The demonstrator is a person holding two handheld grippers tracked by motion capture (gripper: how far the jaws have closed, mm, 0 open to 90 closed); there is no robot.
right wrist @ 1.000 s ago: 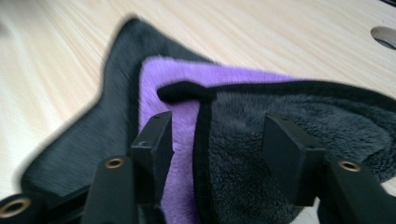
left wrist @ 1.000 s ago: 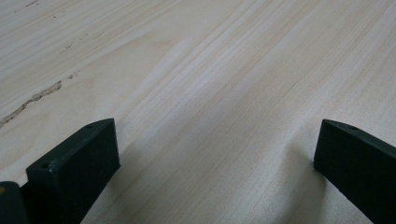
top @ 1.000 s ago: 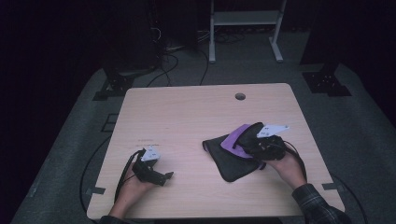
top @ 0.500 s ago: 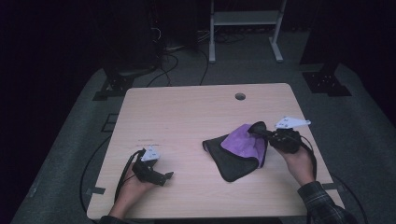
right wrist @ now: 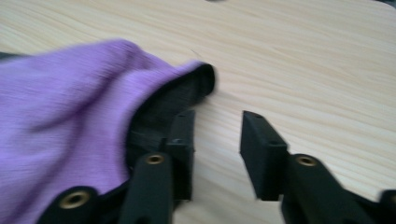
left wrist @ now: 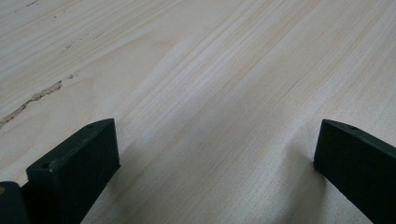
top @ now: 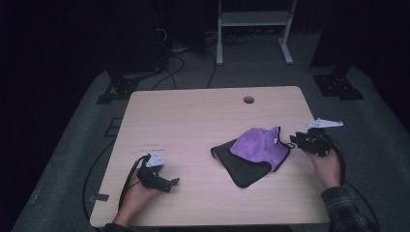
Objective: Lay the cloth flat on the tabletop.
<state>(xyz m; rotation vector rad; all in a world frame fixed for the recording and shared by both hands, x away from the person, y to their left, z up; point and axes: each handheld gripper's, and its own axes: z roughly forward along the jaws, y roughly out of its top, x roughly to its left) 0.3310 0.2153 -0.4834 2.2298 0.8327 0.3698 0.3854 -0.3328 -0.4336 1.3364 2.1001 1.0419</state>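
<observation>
A cloth, purple (top: pixel 256 145) on one face and black (top: pixel 240 169) on the other, lies partly folded over on the right half of the wooden table (top: pixel 193 121). My right gripper (top: pixel 294 140) sits at the cloth's right edge, held by a hand in a plaid sleeve. In the right gripper view its jaws stand open (right wrist: pixel 217 140) with bare wood between them, and the cloth's corner (right wrist: pixel 60 116) lies against the left jaw. My left gripper (top: pixel 171 183) rests on the table at the front left, open (left wrist: pixel 217 158) over bare wood.
A round cable hole (top: pixel 248 100) sits near the table's far edge. Behind the table stand a white frame (top: pixel 254 19) and black stand bases (top: pixel 337 84), with cables (top: pixel 169 63) across the grey floor.
My right gripper moved right, drawing the purple layer out over the black one. Its jaws now stand apart at the cloth's edge. The left gripper has stayed still.
</observation>
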